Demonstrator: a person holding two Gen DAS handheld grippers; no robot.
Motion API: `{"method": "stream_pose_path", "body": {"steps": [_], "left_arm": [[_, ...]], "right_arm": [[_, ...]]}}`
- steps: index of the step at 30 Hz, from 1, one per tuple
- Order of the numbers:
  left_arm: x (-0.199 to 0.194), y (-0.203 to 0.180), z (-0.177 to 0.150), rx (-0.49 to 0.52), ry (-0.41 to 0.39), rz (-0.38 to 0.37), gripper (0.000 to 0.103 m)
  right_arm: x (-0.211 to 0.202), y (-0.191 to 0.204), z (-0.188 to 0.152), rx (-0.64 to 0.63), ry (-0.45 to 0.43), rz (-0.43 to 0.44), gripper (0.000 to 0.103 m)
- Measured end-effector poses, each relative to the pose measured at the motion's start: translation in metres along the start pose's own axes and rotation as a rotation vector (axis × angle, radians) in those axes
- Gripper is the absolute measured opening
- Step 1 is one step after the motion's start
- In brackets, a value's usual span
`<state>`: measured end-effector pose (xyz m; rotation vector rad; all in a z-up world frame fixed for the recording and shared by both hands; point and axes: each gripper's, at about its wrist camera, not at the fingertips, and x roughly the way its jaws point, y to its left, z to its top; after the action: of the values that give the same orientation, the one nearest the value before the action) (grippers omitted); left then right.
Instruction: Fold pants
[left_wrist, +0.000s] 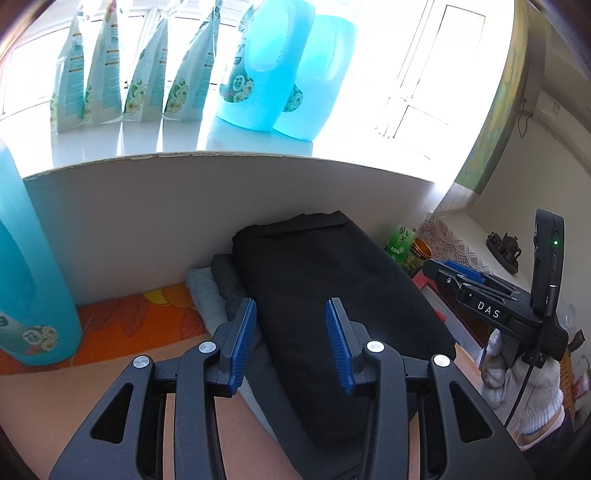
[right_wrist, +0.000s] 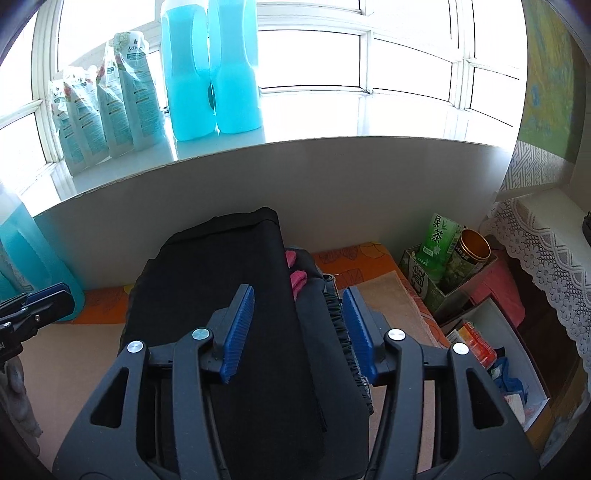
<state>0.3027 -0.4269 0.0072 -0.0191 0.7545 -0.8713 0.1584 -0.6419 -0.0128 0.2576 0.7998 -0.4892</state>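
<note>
The black pants lie folded into a long neat slab on top of a stack of other folded clothes; they also show in the right wrist view. My left gripper is open and empty, hovering above the near end of the pants. My right gripper is open and empty above the right edge of the pants. From the left wrist view the right gripper shows held in a white-gloved hand at the pants' right side. The left gripper's tip shows at the left edge of the right wrist view.
Grey folded clothes and a pink item lie under the pants. A white wall rises behind, with blue detergent bottles and pouches on the sill. A blue bottle stands left. Tea boxes and a bin stand right.
</note>
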Motion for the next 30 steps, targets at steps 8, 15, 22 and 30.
{"method": "stream_pose_path", "body": {"steps": [8, 15, 22, 30], "left_arm": [[-0.049, -0.023, -0.027, 0.020, -0.012, -0.009, 0.048], [-0.098, -0.046, -0.064, 0.085, -0.026, -0.015, 0.054], [-0.153, -0.061, -0.111, 0.152, -0.050, -0.043, 0.066], [-0.215, -0.062, -0.164, 0.156, -0.084, -0.051, 0.080]], "right_arm": [[-0.066, 0.016, -0.038, -0.008, -0.034, -0.011, 0.060], [-0.138, 0.035, -0.085, -0.001, -0.073, -0.009, 0.072], [-0.200, 0.063, -0.133, -0.026, -0.110, -0.013, 0.081], [-0.262, 0.091, -0.186, -0.026, -0.183, 0.008, 0.096]]}}
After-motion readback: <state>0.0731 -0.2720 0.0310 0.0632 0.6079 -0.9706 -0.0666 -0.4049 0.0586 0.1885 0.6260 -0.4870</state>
